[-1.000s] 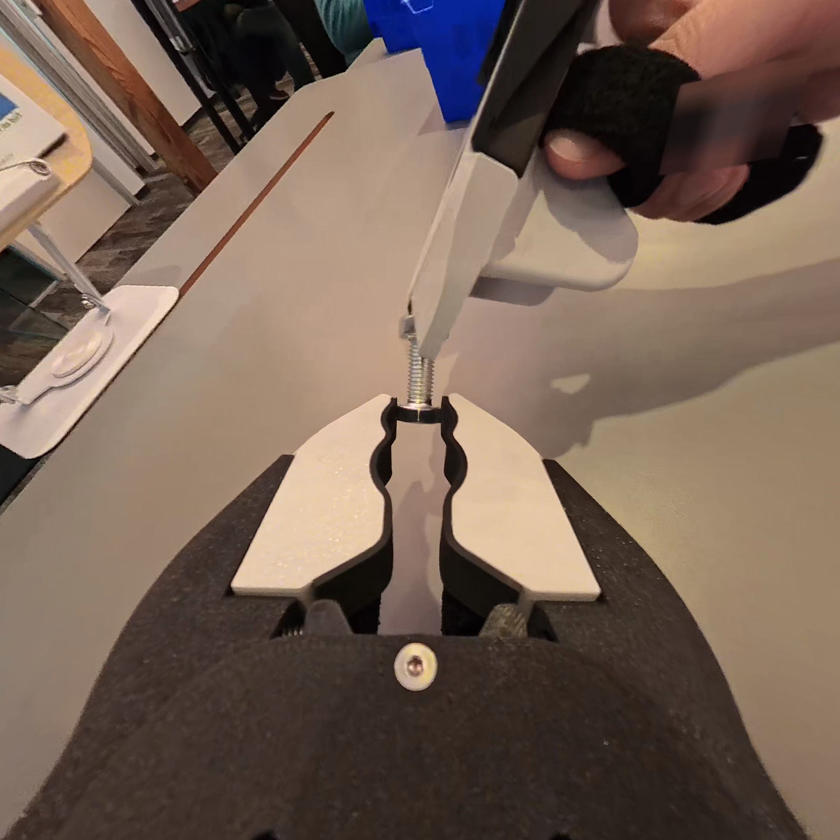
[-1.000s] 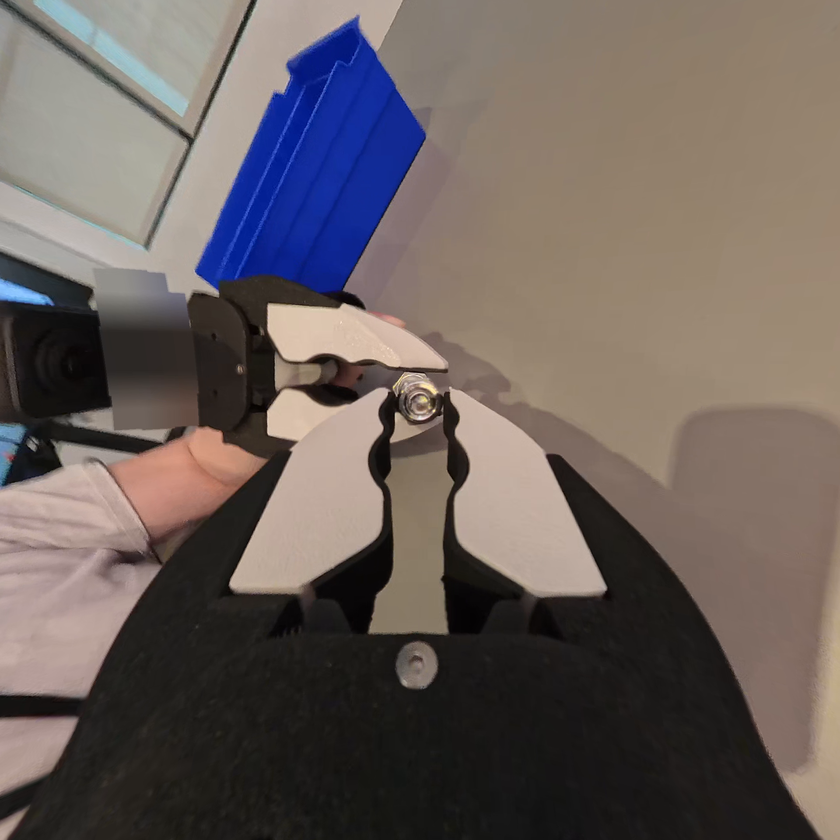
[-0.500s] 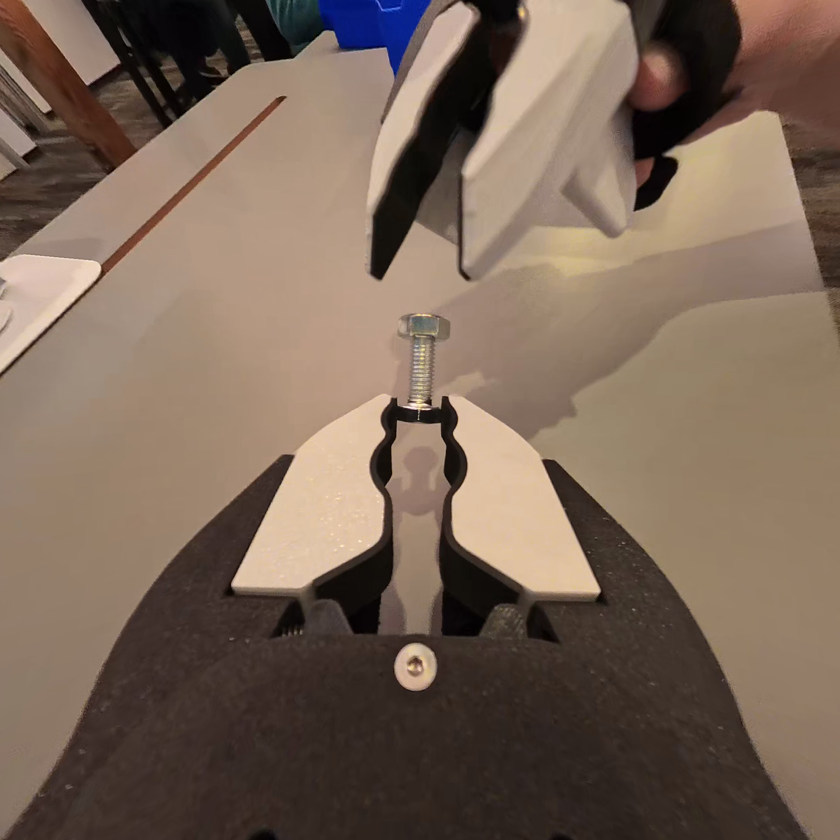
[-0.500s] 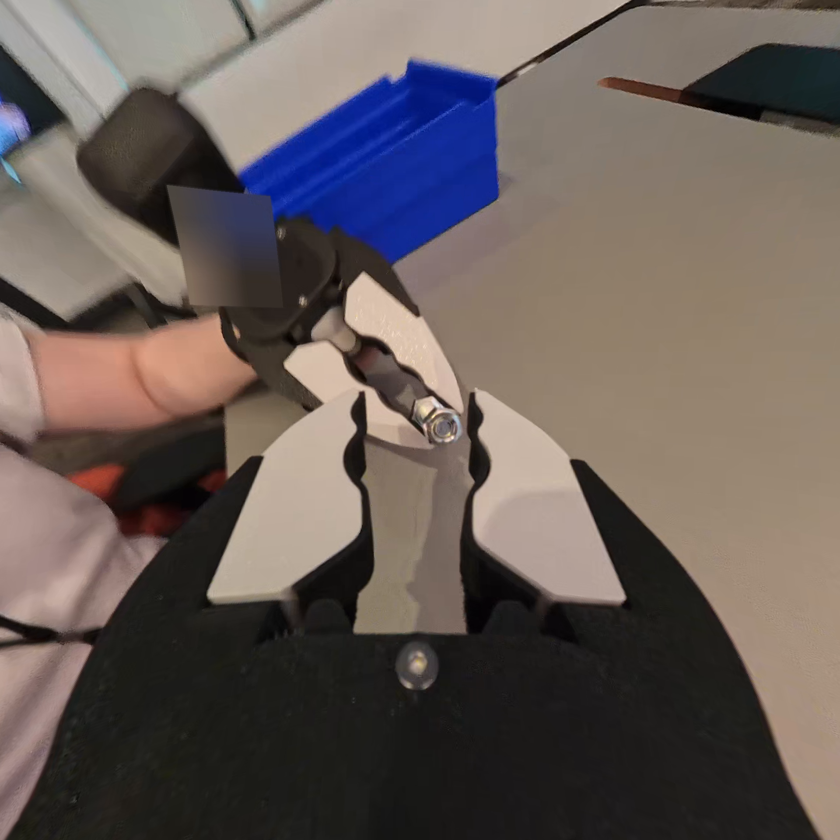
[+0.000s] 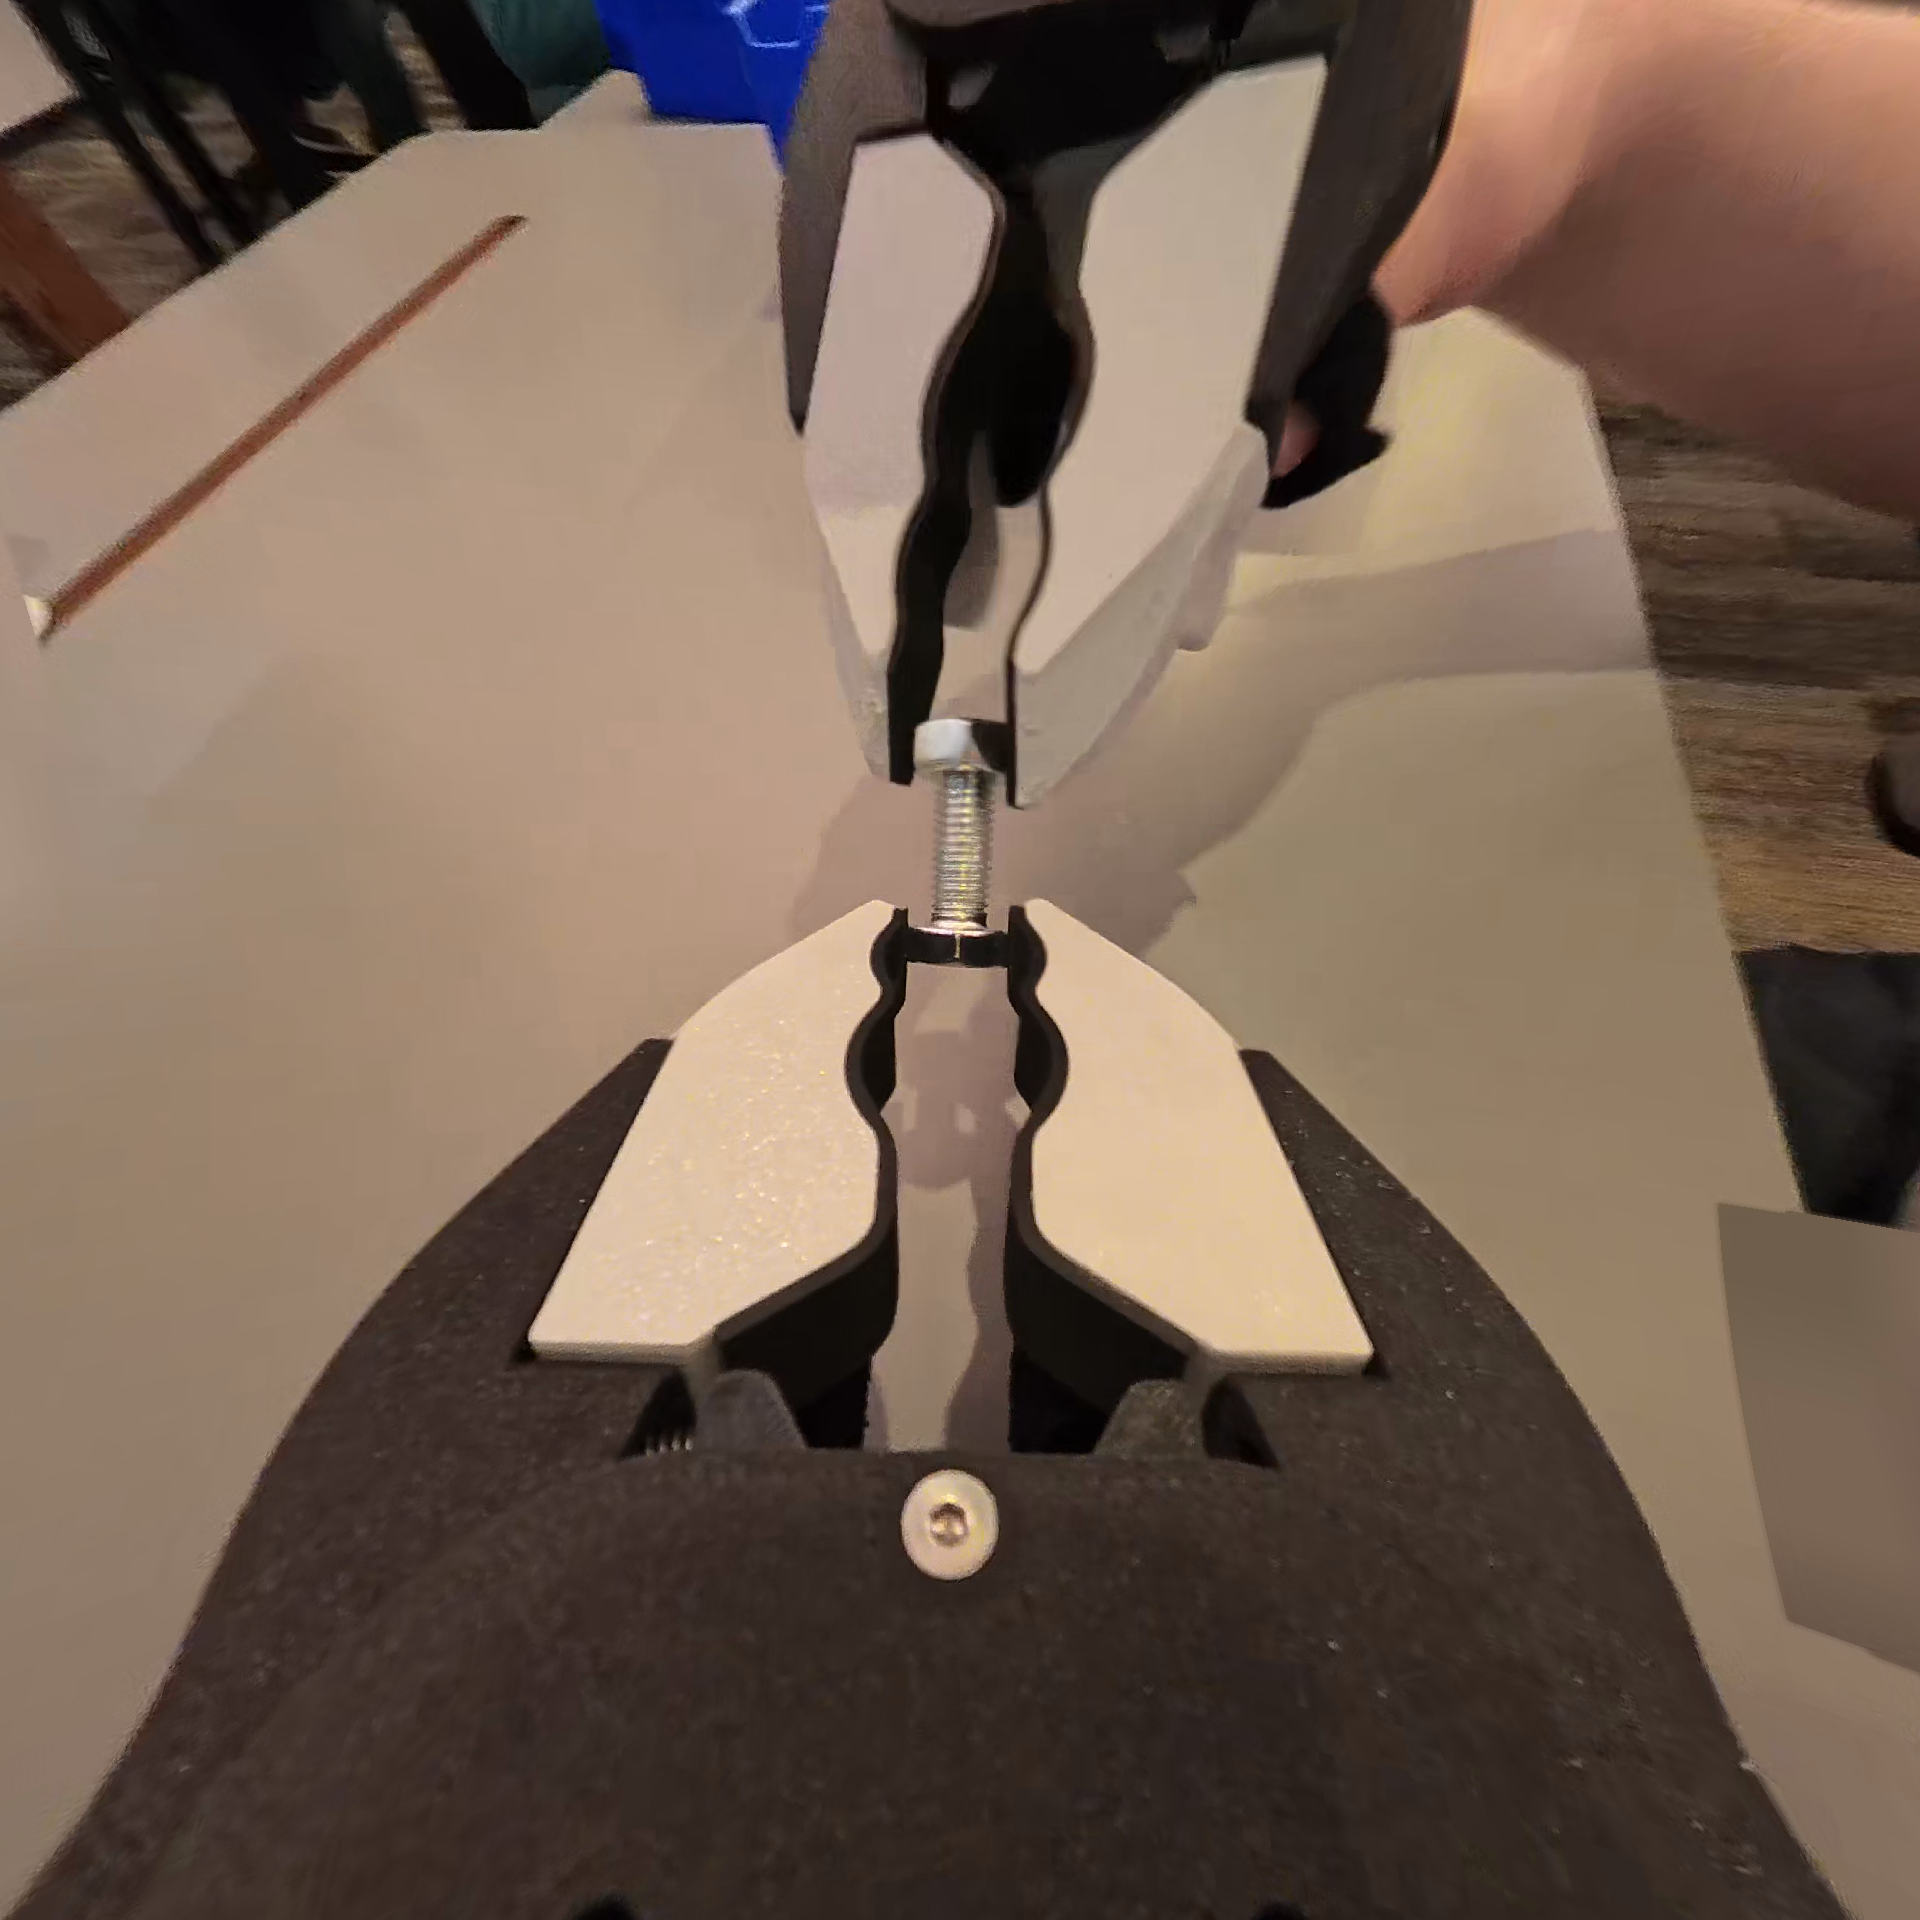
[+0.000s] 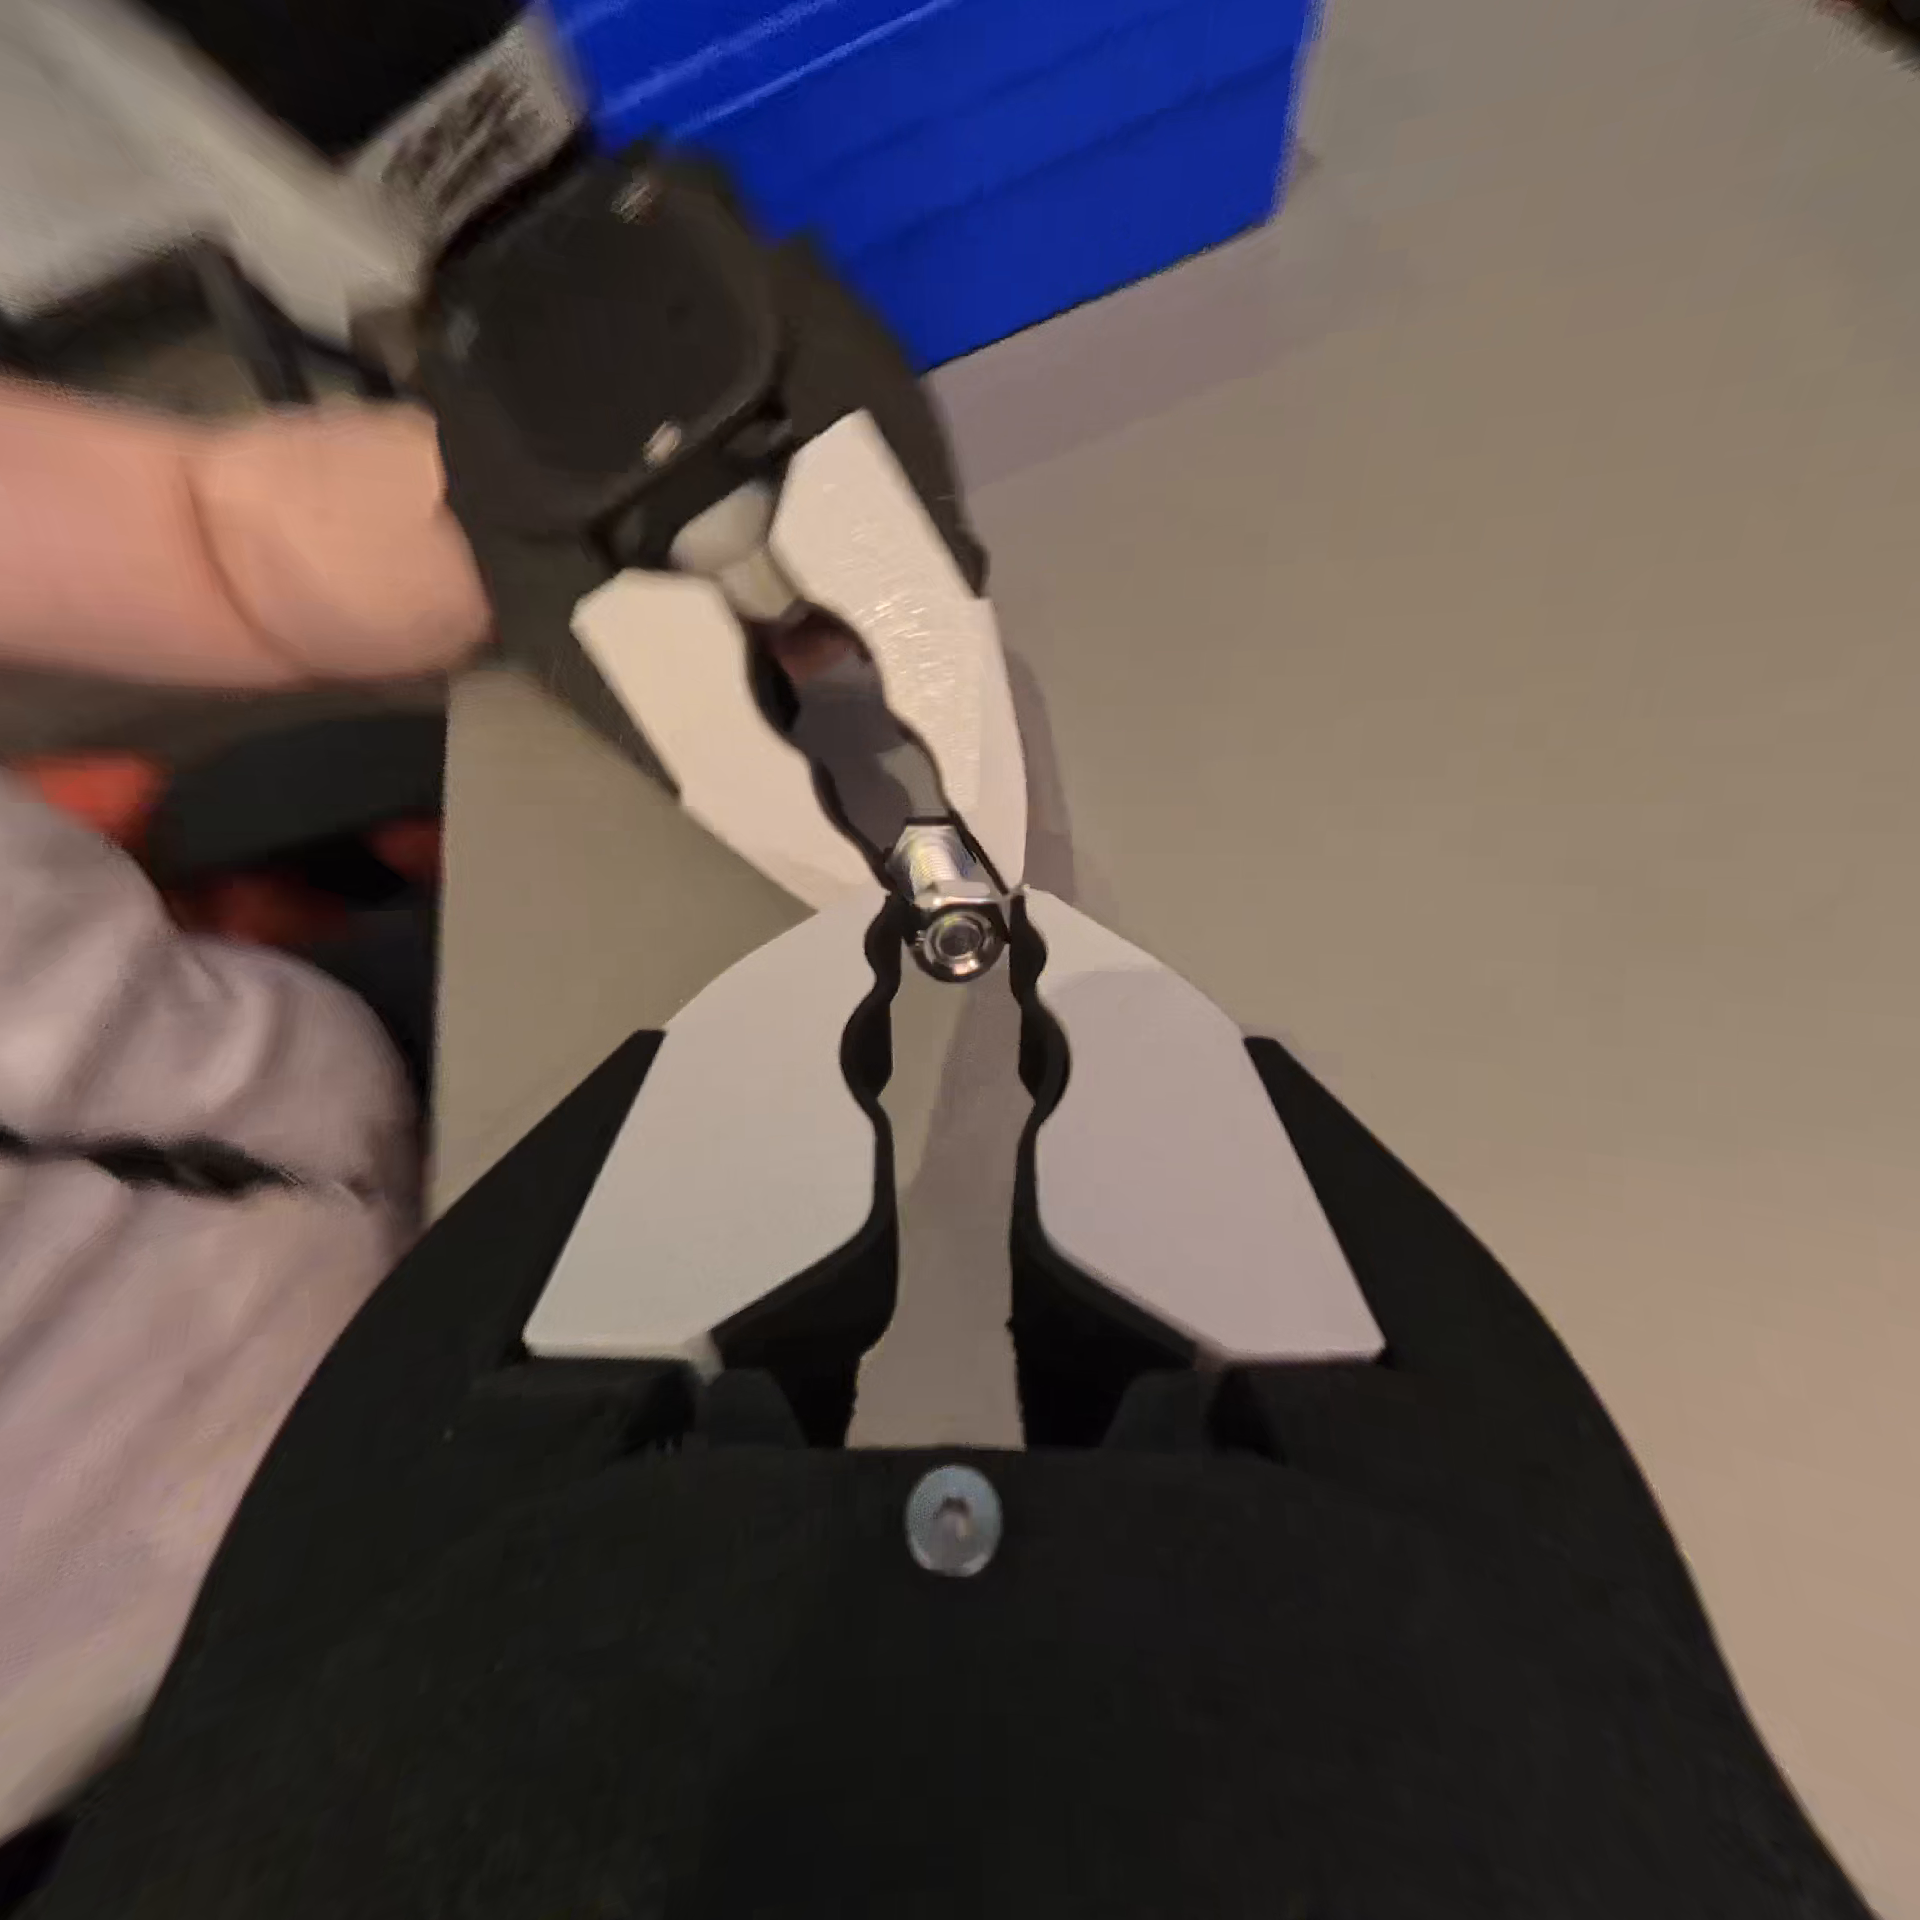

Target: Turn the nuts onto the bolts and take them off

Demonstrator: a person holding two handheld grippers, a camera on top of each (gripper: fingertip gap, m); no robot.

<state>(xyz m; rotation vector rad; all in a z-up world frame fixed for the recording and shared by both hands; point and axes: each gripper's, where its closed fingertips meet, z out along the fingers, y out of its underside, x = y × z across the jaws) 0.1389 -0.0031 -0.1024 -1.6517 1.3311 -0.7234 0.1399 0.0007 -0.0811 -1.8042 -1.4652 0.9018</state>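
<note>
A plain grey table [image 5: 436,644] ran ahead of both claws, with a thin brown slot [image 5: 281,410] in its top off to the left of the left claw and a blue bin [image 6: 966,156] standing at the far edge, beyond the right claw's tips.

The left gripper [image 5: 958,940] was clamped on the nut [image 5: 956,945], a dark flat ring pinched between its white fingertips [image 5: 831,977]. Out of the nut rose the bolt [image 5: 961,847], its threaded shank standing straight up in front of the left claw, well clear of the table.

The right gripper [image 5: 951,750] came down from above and was closed on the bolt's hex head [image 5: 945,746], one finger on each side of it. A hand [image 5: 1662,239] held that claw from the upper right. So the two claws met tip to tip, with only the bare shank between them.

In the right wrist view the bolt head [image 6: 958,943] sat end-on between that claw's own tips [image 6: 956,935], and the left gripper [image 6: 940,862] reached in from the upper left, just beyond it, held by a hand [image 6: 229,540]. A pale sleeve [image 6: 156,1195] filled the lower left, blurred.
</note>
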